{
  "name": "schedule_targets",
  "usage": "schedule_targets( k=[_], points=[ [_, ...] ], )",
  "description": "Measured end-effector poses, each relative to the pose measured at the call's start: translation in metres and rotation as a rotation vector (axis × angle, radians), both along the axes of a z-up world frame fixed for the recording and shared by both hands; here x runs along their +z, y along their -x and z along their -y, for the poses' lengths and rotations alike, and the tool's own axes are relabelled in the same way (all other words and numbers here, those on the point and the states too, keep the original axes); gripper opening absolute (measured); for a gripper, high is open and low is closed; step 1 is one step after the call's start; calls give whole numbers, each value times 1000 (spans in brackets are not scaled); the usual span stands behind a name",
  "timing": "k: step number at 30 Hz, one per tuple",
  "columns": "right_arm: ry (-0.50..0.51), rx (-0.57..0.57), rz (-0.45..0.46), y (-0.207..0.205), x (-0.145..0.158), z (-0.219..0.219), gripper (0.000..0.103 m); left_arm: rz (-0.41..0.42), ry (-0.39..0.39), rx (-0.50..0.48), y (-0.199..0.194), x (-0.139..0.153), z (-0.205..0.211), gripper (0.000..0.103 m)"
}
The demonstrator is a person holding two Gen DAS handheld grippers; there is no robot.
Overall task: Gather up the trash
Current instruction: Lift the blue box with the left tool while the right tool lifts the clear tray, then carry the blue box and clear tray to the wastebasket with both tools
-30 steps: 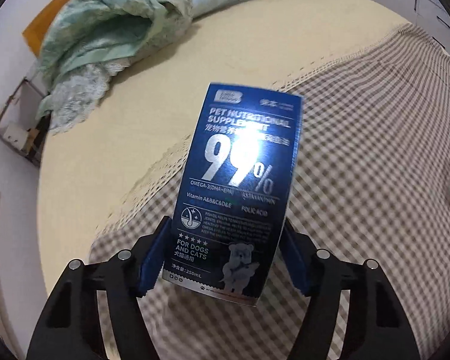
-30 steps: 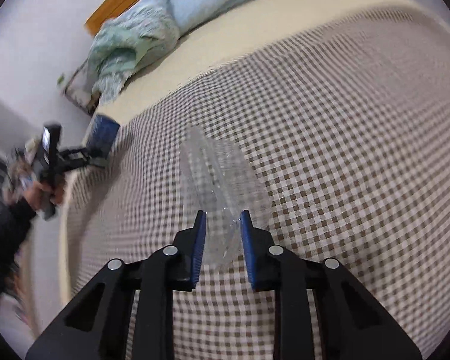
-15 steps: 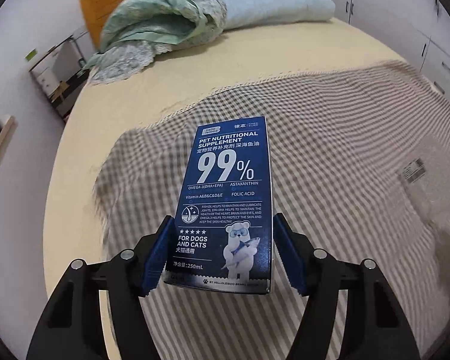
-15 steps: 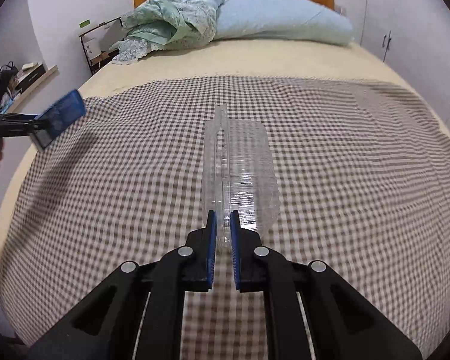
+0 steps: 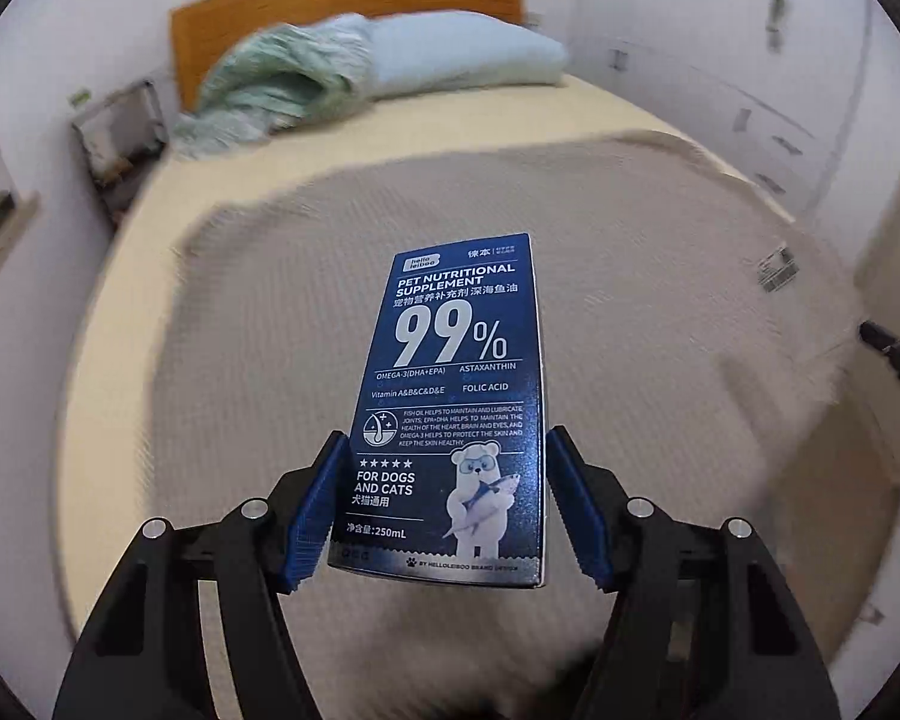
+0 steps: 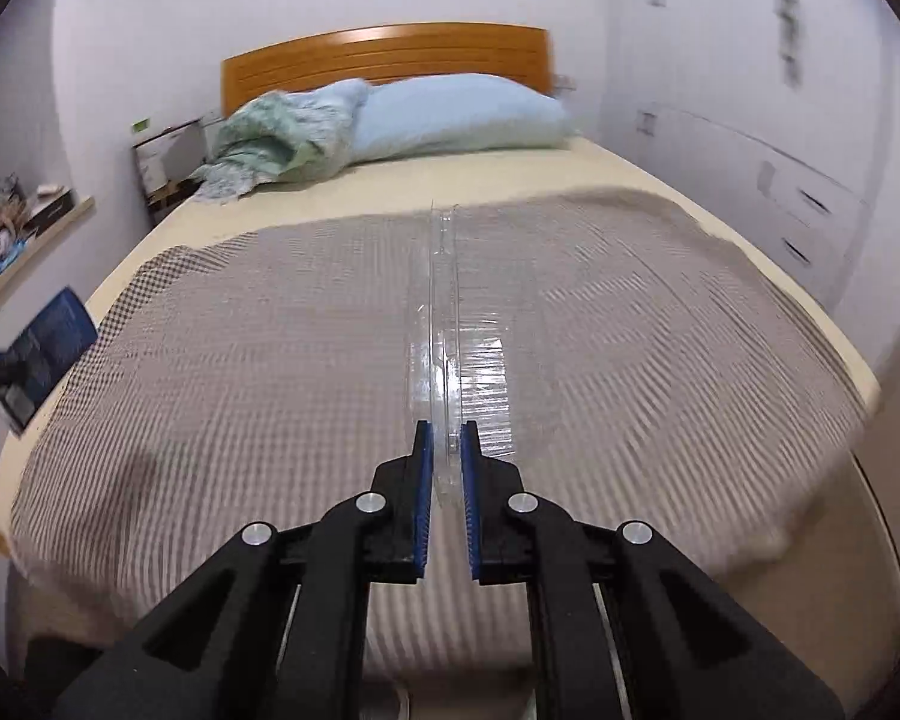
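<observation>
Blue box between left tongs

Bedroom scene: a bed w/ cream sheet is seen half-covered by a brown-checked blanket. A pale blue pillow is propped against the wooden headboard, w/ a crumpled green quilt touching it at left. A cluttered wall shelf is glimpsed far left; white cabinets are lined along the right.

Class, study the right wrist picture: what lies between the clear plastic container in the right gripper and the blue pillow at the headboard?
In the right wrist view, only bedding: checkered blanket, then bare cream sheet, between clear plastic container and blue pillow.
</observation>
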State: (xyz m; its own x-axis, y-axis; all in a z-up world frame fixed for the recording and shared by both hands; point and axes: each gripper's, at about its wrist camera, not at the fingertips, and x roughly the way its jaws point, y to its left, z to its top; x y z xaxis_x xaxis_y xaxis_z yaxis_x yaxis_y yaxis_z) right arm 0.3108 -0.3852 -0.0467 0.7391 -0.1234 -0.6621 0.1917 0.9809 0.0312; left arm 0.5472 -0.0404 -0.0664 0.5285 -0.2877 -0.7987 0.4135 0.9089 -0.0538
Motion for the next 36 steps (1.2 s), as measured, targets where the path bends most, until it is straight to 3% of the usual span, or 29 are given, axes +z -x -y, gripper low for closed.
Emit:
schedule_targets(
  k=[5, 9, 12, 20, 25, 29, 30, 31, 34, 36],
  points=[
    [35, -138, -25, 123, -17, 35, 9, -12, 80, -100, 92, -9, 57, 64],
    [-32, -259, -92, 193, -62, 77, 10, -23, 139, -152, 137, -26, 107, 64],
    [-124, -296, -171, 222, -120, 99, 10, -71, 164, -195, 164, -46, 146, 64],
    [-451, -353, -259, 195, -261, 142, 10, -193, 147, -203, 193, -103, 204, 64],
    [-476, -339, -278, 138, -336, 155, 10, -228, 80, -203, 202, -129, 223, 64],
    [-747, -337, -302, 131, -400, 175, 10, -234, 23, -231, 205, -141, 247, 64],
    [-892, -339, -296, 137, -420, 184, 11, -238, 19, -237, 205, -143, 252, 64],
    [-975, -348, -294, 143, -433, 189, 11, -247, 15, -249, 204, -146, 258, 64],
    [-1114, -456, -363, 170, -477, 210, 13, -261, -9, -282, 202, -158, 278, 64],
    [-1120, -528, -446, 182, -494, 216, 16, -274, -28, -302, 202, -167, 292, 64]
  ],
)
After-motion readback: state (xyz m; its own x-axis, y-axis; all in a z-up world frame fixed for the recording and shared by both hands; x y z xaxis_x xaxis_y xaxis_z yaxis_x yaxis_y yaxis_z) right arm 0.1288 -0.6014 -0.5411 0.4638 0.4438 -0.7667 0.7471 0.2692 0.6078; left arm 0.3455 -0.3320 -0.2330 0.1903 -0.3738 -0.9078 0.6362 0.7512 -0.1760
